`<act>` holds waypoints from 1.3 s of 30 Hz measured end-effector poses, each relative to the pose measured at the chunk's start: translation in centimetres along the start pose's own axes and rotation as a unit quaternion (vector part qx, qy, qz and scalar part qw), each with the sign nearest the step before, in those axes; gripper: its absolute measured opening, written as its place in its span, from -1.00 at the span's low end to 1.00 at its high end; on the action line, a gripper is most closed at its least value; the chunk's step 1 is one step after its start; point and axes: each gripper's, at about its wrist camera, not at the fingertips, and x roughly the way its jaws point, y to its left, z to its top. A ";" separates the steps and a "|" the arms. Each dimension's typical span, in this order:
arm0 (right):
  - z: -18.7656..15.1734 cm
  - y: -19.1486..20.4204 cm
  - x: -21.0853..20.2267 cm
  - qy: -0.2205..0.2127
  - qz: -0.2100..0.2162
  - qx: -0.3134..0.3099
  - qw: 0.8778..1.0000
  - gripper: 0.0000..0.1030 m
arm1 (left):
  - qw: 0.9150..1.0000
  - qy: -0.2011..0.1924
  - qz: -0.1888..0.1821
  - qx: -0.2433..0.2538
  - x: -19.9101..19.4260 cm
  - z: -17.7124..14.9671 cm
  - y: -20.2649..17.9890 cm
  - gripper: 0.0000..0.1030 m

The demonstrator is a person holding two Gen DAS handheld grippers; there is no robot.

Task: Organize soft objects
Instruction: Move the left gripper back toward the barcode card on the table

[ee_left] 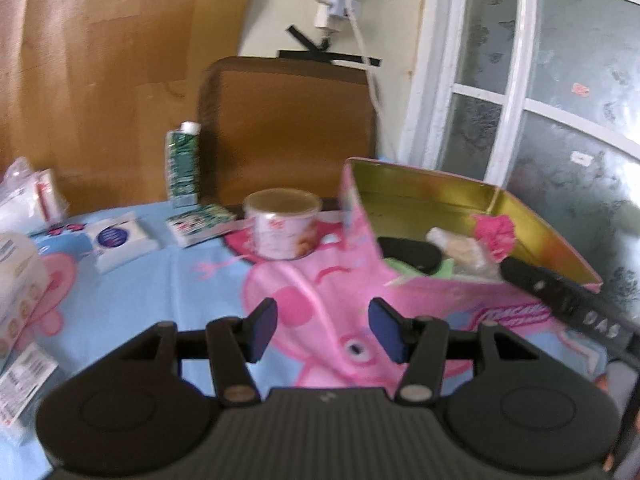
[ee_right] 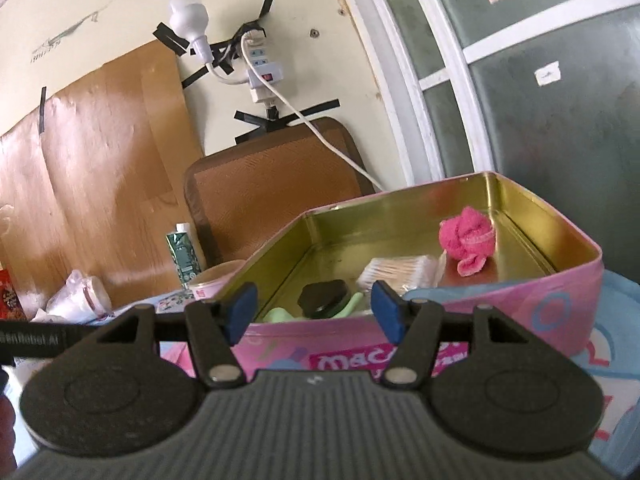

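Note:
A pink tin box [ee_right: 460, 344] with a gold inside stands on the table; it also shows in the left wrist view [ee_left: 440, 200]. In it lie a crumpled pink cloth [ee_right: 467, 240], a pack of cotton swabs [ee_right: 400, 272], a black compact [ee_right: 324, 298] and a green item [ee_right: 280, 314]. My right gripper [ee_right: 312, 314] is open and empty, just in front of the box's near wall. My left gripper [ee_left: 324, 330] is open and empty above the pink and blue tablecloth [ee_left: 160, 288], left of the box. The pink cloth also shows in the left wrist view [ee_left: 494, 236].
In the left wrist view a round tub [ee_left: 282, 226], a white wipes pack [ee_left: 120, 242], a green patterned pack [ee_left: 200, 224], a green carton [ee_left: 183, 164] and white packets [ee_left: 28, 200] lie on the table. A brown board [ee_left: 288, 128] leans on the wall. The right gripper's body [ee_left: 560, 296] crosses the box.

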 end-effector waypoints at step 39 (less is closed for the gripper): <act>1.8 21.4 19.1 0.158 0.131 -0.159 0.966 0.39 | 0.983 -0.091 0.135 -0.079 -5.1 -5.7 15.3 0.17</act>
